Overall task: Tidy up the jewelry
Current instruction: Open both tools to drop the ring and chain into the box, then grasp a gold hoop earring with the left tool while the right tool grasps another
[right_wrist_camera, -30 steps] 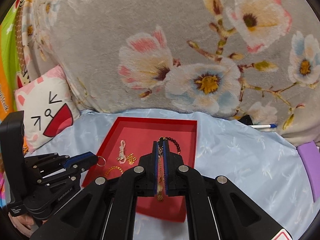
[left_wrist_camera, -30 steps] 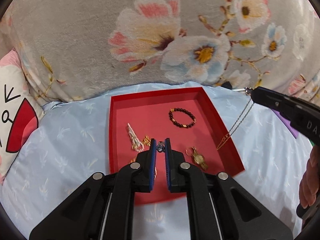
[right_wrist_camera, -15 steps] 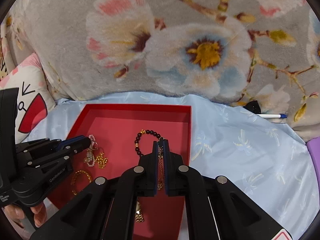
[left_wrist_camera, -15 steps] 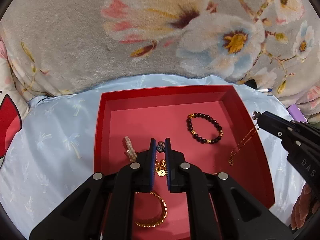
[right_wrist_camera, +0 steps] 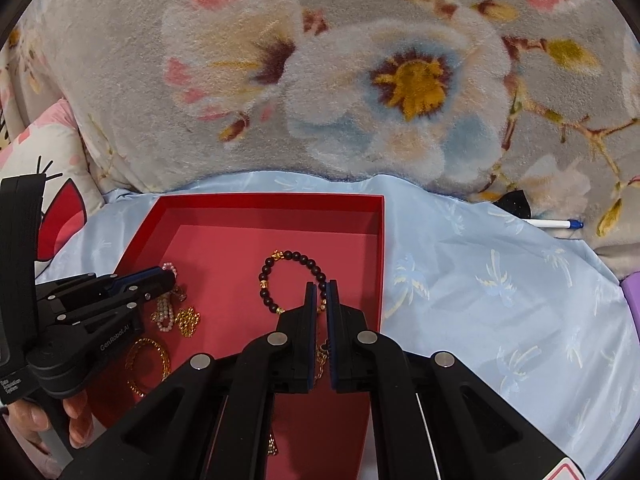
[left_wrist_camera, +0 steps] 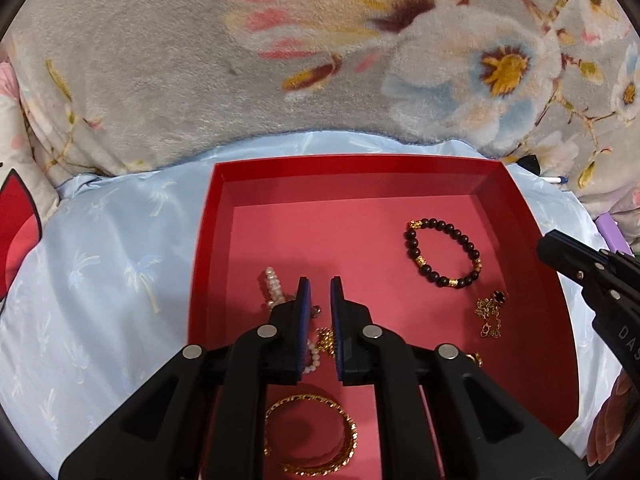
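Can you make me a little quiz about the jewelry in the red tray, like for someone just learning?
1. True or false: the dark beaded bracelet lies inside the red tray.
2. Fill in (inside or outside): the white pen lies ___ the tray.
3. Where is the thin gold chain?
A. On the tray floor, near the bracelet
B. Draped over the tray's rim
C. Next to the pen

Key: 1 true; 2 outside; 3 A.
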The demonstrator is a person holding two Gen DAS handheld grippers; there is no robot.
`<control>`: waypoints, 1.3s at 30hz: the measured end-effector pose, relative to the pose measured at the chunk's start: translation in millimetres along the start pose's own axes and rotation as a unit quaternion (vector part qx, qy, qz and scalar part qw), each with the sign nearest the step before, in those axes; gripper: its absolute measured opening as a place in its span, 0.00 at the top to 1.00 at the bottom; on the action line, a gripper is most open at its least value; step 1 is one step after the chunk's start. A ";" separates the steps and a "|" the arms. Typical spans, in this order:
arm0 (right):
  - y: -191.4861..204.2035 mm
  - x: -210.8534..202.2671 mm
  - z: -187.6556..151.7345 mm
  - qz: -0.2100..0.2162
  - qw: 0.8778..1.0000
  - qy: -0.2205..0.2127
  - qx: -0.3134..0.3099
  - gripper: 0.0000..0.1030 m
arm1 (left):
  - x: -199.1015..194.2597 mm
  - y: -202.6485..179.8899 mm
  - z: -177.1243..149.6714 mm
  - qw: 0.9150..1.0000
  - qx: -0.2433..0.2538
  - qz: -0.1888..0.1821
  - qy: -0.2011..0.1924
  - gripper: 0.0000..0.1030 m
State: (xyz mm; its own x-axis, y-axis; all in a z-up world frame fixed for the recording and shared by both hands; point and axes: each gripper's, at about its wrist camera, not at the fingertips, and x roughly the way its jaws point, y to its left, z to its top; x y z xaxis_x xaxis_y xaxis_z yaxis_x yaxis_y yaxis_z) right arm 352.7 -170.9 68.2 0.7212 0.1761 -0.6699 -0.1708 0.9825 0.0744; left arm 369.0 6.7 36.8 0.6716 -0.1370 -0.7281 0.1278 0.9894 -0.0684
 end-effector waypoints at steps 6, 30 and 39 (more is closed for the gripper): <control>0.1 -22.5 -23.9 0.015 1.000 -0.006 -0.002 0.93 | -27.5 5.6 -17.0 1.000 0.002 0.002 -0.020 0.80; -15.2 -131.3 -192.9 0.025 0.998 0.053 0.017 0.81 | -138.6 2.1 -151.9 1.000 0.000 -0.031 -0.005 0.70; -12.1 -129.8 -219.8 0.013 0.998 0.063 0.017 0.73 | -153.9 -28.3 -201.3 0.999 0.035 -0.041 0.006 0.53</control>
State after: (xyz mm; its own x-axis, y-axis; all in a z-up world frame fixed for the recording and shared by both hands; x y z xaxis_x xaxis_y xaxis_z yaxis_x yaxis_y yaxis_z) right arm 113.6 -219.0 -8.1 0.6259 0.1938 -0.7554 -0.1634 0.9797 0.1160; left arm 115.1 9.3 13.5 0.6480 -0.2156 -0.7305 0.2320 0.9694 -0.0803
